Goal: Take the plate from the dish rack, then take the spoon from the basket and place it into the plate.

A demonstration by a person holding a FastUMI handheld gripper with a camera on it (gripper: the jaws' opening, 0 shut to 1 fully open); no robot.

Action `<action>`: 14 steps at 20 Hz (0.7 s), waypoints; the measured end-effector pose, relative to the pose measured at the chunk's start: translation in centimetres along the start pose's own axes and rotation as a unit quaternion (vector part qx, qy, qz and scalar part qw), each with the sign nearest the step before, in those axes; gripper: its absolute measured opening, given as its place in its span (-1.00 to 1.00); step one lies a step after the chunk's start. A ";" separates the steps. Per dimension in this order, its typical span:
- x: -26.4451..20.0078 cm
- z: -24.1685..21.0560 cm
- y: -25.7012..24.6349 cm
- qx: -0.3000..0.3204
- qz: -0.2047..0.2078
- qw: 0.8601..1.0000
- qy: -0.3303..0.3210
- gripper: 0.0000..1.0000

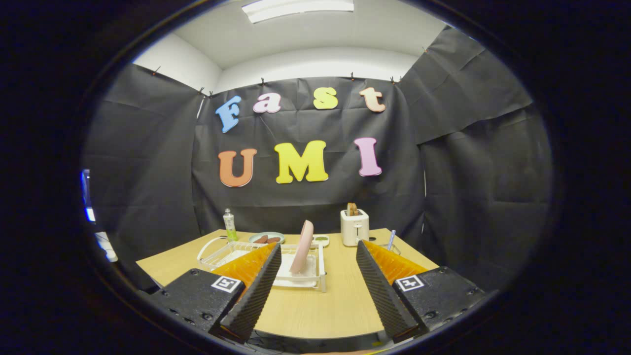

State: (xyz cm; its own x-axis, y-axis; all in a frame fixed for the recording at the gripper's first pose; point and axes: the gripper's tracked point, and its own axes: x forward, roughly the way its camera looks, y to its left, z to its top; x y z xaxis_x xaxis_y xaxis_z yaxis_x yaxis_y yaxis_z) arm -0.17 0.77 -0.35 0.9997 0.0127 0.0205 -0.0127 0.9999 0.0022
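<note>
A pink plate (302, 247) stands on edge in the white dish rack (315, 276) on the wooden table (320, 310). It is ahead of my fingers, closer to the left one. My gripper (318, 249) is open, with nothing between its fingers (256, 291), and hovers over the table's near side. Past the right fingertip a striped spoon handle (391, 240) sticks up from a small wire basket (392, 248), whose body is mostly hidden by that finger.
A white toaster (354, 227) with bread stands at the back of the table. A small bottle (229, 225), a plate with brown food (266, 238) and a small dish (321, 239) lie behind the rack. Black cloth walls close the booth.
</note>
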 end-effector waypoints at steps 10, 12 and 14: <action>2.8 1.8 -0.2 -0.010 -0.011 1.000 0.024 0.97; 4.4 2.3 0.1 -0.015 -0.012 0.999 0.044 0.97; 6.3 3.0 1.1 -0.030 -0.002 0.997 0.073 0.97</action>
State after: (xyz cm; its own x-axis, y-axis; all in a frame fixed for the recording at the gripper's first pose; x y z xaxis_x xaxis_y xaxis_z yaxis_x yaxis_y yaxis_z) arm 6.03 1.97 2.77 0.9921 0.0052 -0.1256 -0.0125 0.9983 -0.0570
